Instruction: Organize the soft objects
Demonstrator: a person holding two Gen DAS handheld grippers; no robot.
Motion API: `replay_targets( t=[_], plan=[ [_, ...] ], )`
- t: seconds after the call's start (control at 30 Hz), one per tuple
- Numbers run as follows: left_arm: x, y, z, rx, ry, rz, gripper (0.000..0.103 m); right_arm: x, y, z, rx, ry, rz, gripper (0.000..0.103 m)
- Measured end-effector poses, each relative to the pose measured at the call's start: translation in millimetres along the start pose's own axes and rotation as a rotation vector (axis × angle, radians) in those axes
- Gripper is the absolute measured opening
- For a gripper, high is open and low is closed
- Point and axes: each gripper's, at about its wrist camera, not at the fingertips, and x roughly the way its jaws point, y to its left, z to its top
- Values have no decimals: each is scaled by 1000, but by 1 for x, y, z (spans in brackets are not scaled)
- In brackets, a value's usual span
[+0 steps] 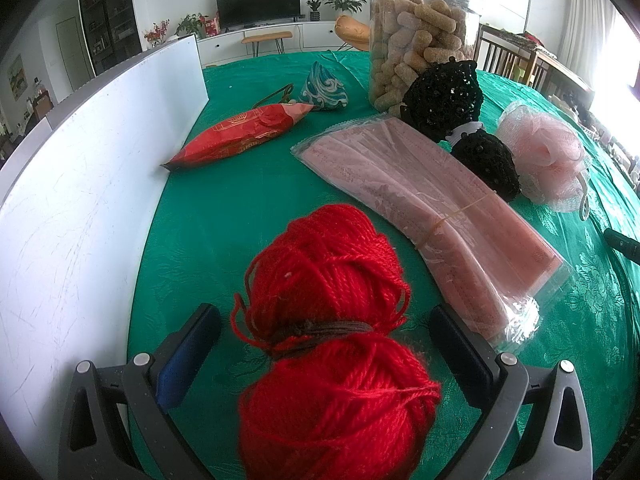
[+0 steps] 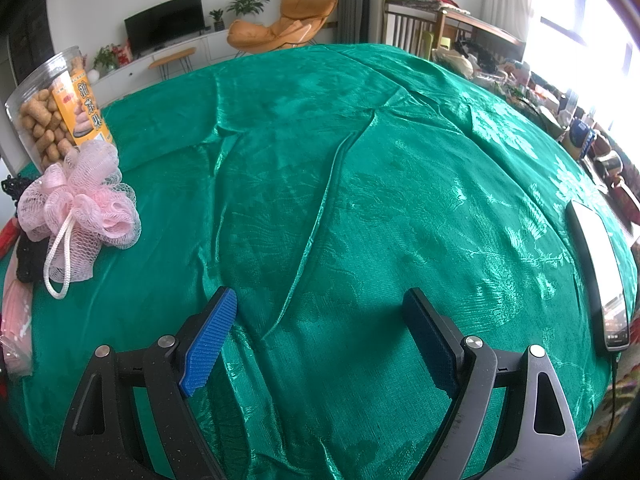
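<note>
Left wrist view, scanned left to right: a white board (image 1: 92,184) stands on edge along the left of the green tablecloth (image 1: 224,208). At 11 o'clock lies a red snack packet (image 1: 236,136), and just past it a small blue-and-white patterned pouch (image 1: 322,88). Dead centre, toward 6 o'clock, the red yarn (image 1: 332,320), a skein cinched at its waist by a dark band, sits between the fingers of the left gripper (image 1: 324,340); the jaws stand wide and the pads show a gap on each side of the wool, not pressing it. At 2 o'clock a clear sleeve of pink face masks (image 1: 432,200) runs diagonally, its near corner just beside the right finger. Beyond it stands a clear snack jar (image 1: 420,36), then two black beaded pieces (image 1: 444,100), then a pink mesh bath pouf (image 1: 548,156) at 3 o'clock. Right wrist view: the jar and pouf (image 2: 80,200) sit at 9 to 10 o'clock. The right gripper (image 2: 320,332) is spread wide over bare wrinkled cloth, nothing between its blue pads (image 2: 208,344). A phone (image 2: 600,276) lies at 3 o'clock.
</note>
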Motion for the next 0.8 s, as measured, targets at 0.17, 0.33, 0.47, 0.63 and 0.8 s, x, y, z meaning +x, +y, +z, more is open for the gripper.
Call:
replay_targets(
  t=[0.17,0.33,0.47,0.63,0.8],
  plan=[
    [0,0,0,0,0,0,103,0,0,0,0,0,0,87],
    [0,0,0,0,0,0,103,0,0,0,0,0,0,87],
    [0,0,0,-1,0,0,103,0,0,0,1,0,0,87],
    [0,0,0,-1,0,0,103,0,0,-1,3,0,7,88],
    [0,0,0,-1,0,-1,103,-19,8,1,-31,-39,94,86]
  ],
)
